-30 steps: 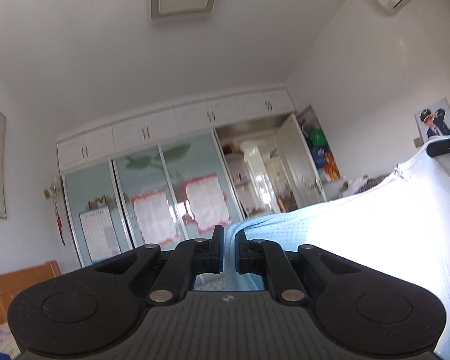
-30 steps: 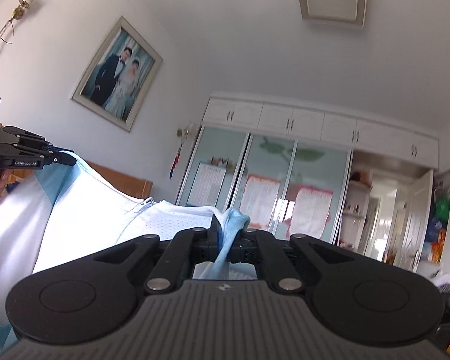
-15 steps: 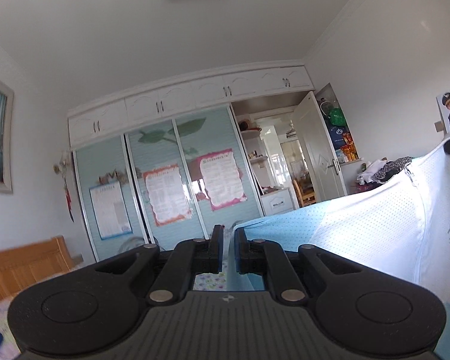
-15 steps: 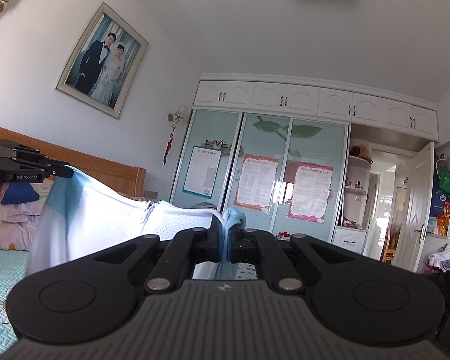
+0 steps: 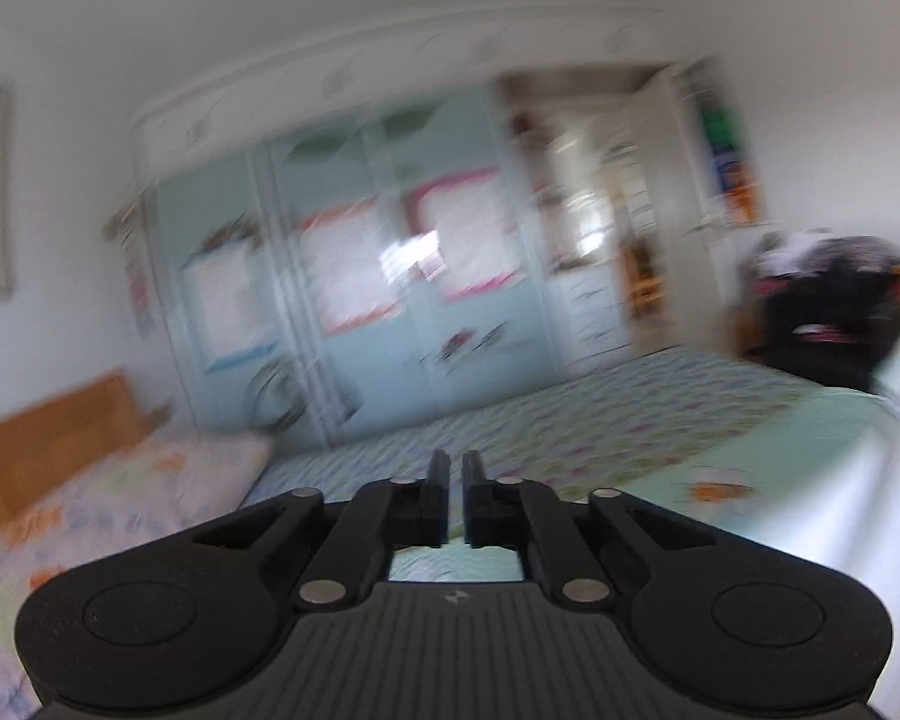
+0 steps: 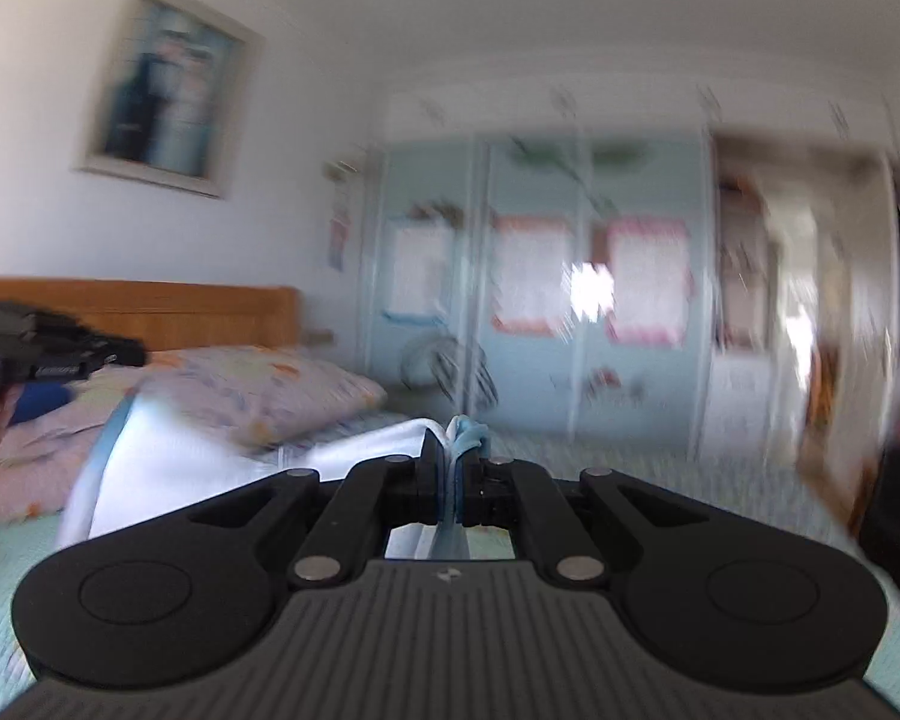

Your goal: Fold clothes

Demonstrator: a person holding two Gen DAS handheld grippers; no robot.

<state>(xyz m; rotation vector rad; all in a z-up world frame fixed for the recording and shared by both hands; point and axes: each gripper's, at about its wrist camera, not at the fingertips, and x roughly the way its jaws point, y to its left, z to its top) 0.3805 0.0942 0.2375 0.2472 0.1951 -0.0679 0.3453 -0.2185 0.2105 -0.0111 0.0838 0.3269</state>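
Both views are pretty smeared, so take the fine detail with a grain of salt.

Nearest thing in the right wrist view: the right hand-held gripper (image 6: 456,474) is clenched on a bunched blue-and-white edge of the garment (image 6: 210,468), a light jacket-looking thing with a zip line, though the blur makes that a guess. From that pinch the cloth runs off to the left, sagging down toward the bed (image 6: 6,546) and then rising toward the left hand-held gripper (image 6: 60,354) at the far left of that view.

In its own view the left hand-held gripper (image 5: 455,495) shows its jaws nearly together with a thin gap, and I can't see any cloth in that gap. So whether it's gripping the other end or has let go, I can't tell. A pale strip of the garment does peek in at the right edge there.

So the key relation is that the garment's long axis runs left-right between the two grippers, with the right one definitely holding an end and the bedspread just underneath.

Farther back there's a floral pillow (image 6: 258,390), the wooden headboard (image 6: 150,312), then the wardrobe (image 6: 540,288) with pale blue sliding doors against the far wall.
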